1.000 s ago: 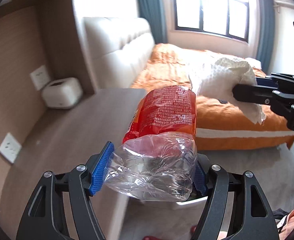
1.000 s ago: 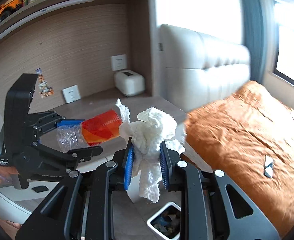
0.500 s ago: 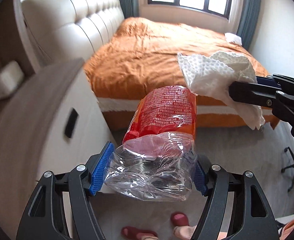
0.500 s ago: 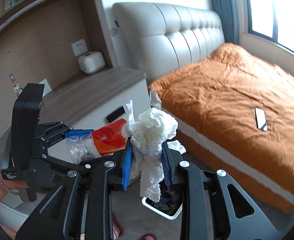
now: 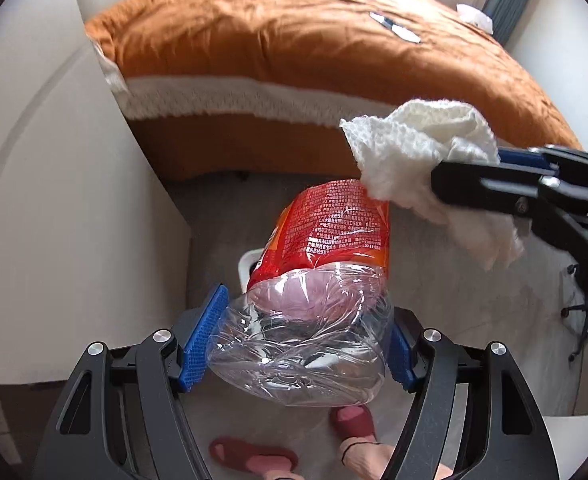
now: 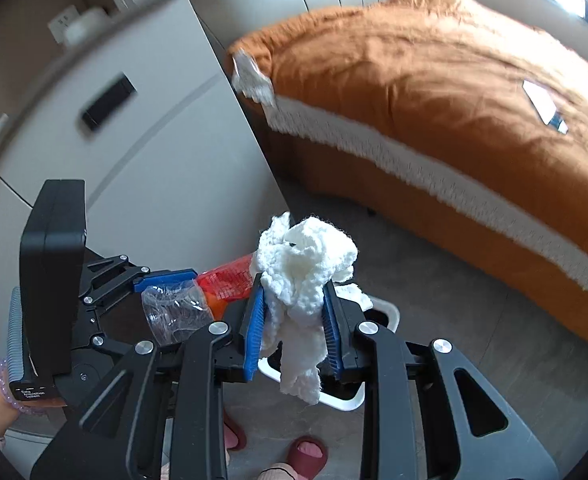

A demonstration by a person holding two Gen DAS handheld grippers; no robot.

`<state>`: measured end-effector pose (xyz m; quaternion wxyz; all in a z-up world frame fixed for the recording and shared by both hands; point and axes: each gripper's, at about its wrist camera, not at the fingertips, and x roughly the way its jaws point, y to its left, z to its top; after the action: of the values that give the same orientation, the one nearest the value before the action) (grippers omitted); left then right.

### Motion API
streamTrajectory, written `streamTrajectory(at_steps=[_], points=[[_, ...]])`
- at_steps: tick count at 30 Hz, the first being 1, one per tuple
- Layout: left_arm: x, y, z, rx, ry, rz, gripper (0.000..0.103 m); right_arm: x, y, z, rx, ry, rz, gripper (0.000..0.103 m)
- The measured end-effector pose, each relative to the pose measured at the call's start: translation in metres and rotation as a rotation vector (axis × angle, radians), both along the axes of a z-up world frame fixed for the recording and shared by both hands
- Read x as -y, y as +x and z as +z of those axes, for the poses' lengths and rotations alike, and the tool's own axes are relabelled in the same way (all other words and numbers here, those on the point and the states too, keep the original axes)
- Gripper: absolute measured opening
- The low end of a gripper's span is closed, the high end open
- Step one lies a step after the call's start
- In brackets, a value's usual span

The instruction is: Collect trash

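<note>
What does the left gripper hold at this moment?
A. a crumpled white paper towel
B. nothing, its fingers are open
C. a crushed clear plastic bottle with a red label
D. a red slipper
C: in the left wrist view the left gripper is shut on the crushed plastic bottle, while the right gripper holds the paper towel.

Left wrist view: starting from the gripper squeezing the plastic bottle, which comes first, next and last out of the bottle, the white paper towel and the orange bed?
1. Crushed plastic bottle: clamped between the left gripper's fingers.
2. White paper towel: ahead and to the right, held by the right gripper.
3. Orange bed: farthest, across the floor beyond both.
</note>
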<state>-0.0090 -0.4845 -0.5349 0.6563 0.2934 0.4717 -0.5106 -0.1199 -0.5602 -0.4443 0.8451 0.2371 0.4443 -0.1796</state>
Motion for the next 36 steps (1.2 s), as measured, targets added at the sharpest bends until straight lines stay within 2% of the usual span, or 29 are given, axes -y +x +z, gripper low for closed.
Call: streamTrajectory(at_steps=[4, 8, 9, 10, 11, 14, 16, 22, 27, 31, 36], points=[[0.009, 0.004, -0.064, -0.007, 0.026, -0.013, 0.07, 0.004, 0.01, -0.073, -0.054, 0.036, 0.014, 0.028], [0.011, 0.01, -0.126, -0.055, 0.049, -0.005, 0.07, 0.008, 0.017, -0.139, -0.108, 0.044, 0.031, 0.031], [0.01, 0.01, -0.138, -0.064, 0.058, -0.008, 0.071, 0.009, 0.019, -0.151, -0.124, 0.052, 0.041, 0.056], [0.01, 0.011, -0.151, -0.071, 0.069, -0.008, 0.084, 0.009, 0.021, -0.166, -0.152, 0.057, 0.058, 0.081], [0.009, 0.01, -0.158, -0.075, 0.07, -0.003, 0.098, 0.008, 0.021, -0.173, -0.169, 0.042, 0.058, 0.096], [0.005, 0.006, -0.171, -0.043, 0.083, -0.007, 0.099, 0.009, 0.018, -0.192, -0.195, 0.051, 0.055, 0.099], [0.004, 0.005, -0.17, -0.004, 0.086, -0.002, 0.099, 0.008, 0.018, -0.195, -0.218, 0.022, 0.051, 0.099], [-0.009, 0.01, -0.134, -0.001, 0.056, 0.024, 0.099, 0.002, 0.016, -0.159, -0.206, -0.013, 0.054, 0.099], [-0.014, 0.012, -0.077, 0.03, 0.021, 0.041, 0.099, -0.008, 0.018, -0.094, -0.169, -0.076, 0.064, 0.099], [-0.02, 0.011, -0.023, 0.058, -0.016, 0.066, 0.099, -0.019, 0.019, -0.039, -0.118, -0.119, 0.067, 0.099], [-0.034, 0.004, 0.07, 0.088, -0.099, 0.113, 0.099, -0.037, 0.016, 0.053, -0.009, -0.159, 0.069, 0.099]])
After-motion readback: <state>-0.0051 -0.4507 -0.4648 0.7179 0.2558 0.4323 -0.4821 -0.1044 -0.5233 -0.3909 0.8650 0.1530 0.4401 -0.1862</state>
